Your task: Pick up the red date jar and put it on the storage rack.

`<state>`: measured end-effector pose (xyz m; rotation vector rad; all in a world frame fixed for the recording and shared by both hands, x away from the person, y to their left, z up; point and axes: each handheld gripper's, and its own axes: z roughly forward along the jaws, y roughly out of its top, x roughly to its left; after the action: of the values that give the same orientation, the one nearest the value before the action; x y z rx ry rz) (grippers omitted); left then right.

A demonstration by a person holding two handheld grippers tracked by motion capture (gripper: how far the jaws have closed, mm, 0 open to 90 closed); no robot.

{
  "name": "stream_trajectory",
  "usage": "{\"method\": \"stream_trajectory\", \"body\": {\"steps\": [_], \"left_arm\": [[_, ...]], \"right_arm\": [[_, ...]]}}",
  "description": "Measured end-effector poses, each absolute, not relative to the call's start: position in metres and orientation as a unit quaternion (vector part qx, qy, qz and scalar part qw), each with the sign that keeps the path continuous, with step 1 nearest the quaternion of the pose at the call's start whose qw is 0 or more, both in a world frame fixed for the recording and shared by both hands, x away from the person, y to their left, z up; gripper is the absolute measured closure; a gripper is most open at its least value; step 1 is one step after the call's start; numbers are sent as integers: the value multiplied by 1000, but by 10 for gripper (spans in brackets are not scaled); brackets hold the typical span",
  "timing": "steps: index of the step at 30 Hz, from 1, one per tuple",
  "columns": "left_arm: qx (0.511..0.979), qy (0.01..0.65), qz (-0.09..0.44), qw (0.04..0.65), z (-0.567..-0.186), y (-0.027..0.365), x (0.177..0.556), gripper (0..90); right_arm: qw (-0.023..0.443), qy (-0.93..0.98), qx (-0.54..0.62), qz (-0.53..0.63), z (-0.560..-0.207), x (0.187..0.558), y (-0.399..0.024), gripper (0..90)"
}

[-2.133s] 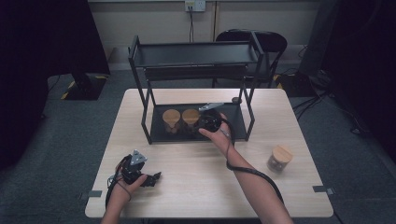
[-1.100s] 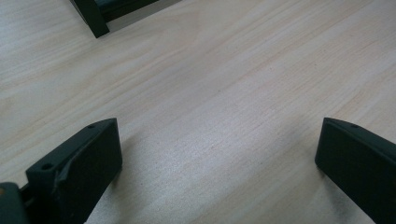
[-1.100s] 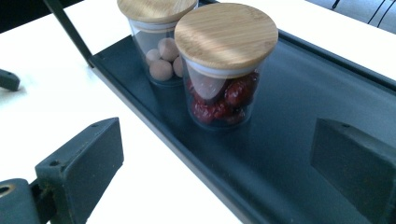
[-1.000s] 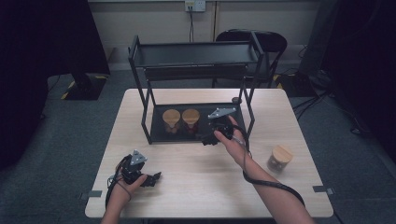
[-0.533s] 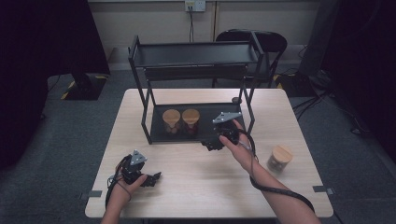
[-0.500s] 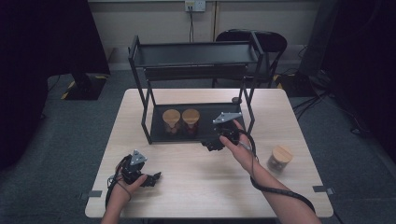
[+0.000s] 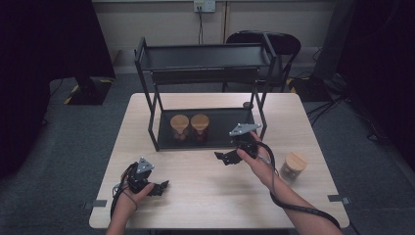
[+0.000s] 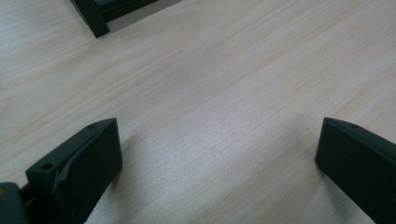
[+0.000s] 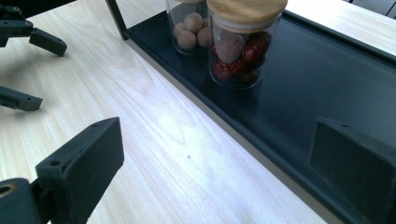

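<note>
A black two-level rack [image 7: 205, 56] stands at the back of the wooden table. Its lower tray [image 7: 227, 134] holds two glass jars with wooden lids: one with beige balls [image 7: 179, 126] and one with red fruits [image 7: 199, 126]. My right gripper [image 7: 222, 157] hovers open and empty just in front of the tray, pointing left. In the right gripper view, the jar of red fruits [image 9: 240, 51] and the jar of beige balls [image 9: 189, 28] lie ahead of my right gripper [image 9: 217, 140]. My left gripper [image 7: 161, 187] rests open near the table's front left, with only bare wood at my left gripper [image 8: 219, 135].
A third glass jar with a wooden lid [image 7: 293, 164] stands on the table at the right, beside my right forearm. A dark chair [image 7: 274, 44] stands behind the rack. The rack's leg [image 8: 91, 18] is ahead of the left gripper.
My right gripper has drawn back from the rack's lower tray toward the front and slightly right, empty. The left gripper and both jars have stayed put.
</note>
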<state>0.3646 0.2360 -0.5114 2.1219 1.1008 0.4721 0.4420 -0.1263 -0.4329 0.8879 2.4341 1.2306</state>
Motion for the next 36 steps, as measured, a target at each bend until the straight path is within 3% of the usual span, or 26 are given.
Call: {"method": "stream_trajectory", "body": {"steps": [36], "left_arm": [[817,424,182,345,-511,236,365,1]], "right_arm": [[157,835,323,416,-426,414,-192,27]]}}
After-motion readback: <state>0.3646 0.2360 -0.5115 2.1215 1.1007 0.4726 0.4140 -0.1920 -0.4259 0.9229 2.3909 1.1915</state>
